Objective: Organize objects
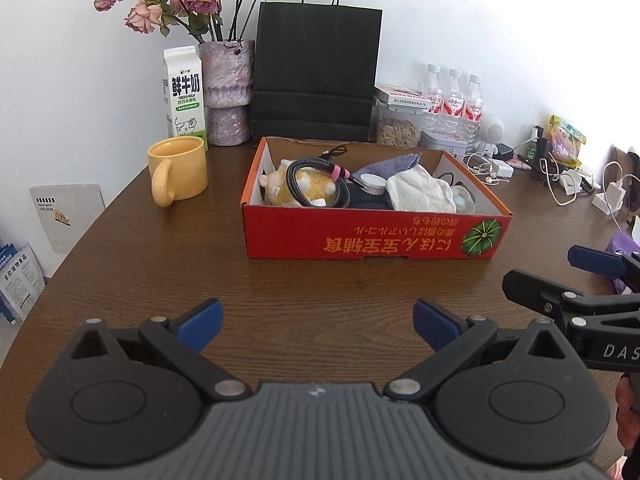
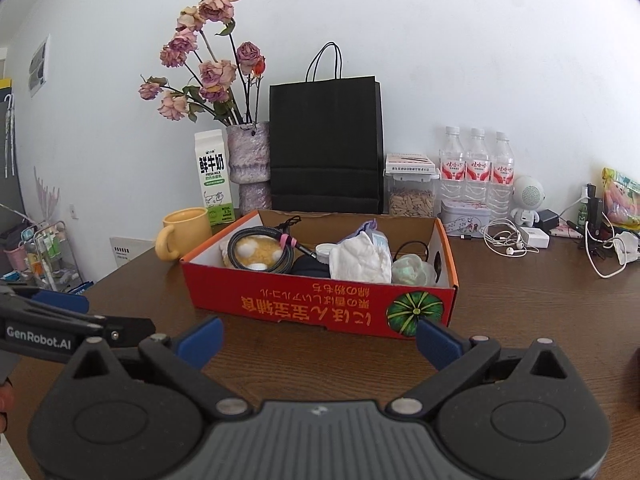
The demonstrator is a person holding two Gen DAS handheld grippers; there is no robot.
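The red box [image 1: 376,236] sat straight ahead of both my grippers on the brown desk [image 1: 160,272], its long side running left to right across my view, already full of small things: a coiled cable [image 1: 310,182], a white cloth [image 1: 420,194]. My left gripper [image 1: 318,326] and right gripper [image 2: 320,342] both gaped wide and held nothing. The right one was nearer the box, its right fingertip almost at the front wall; the left hung well back.

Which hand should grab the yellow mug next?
Probably the left. The mug stands left of the red box, on the left gripper's side; the right gripper faces the box. Both are open and empty.
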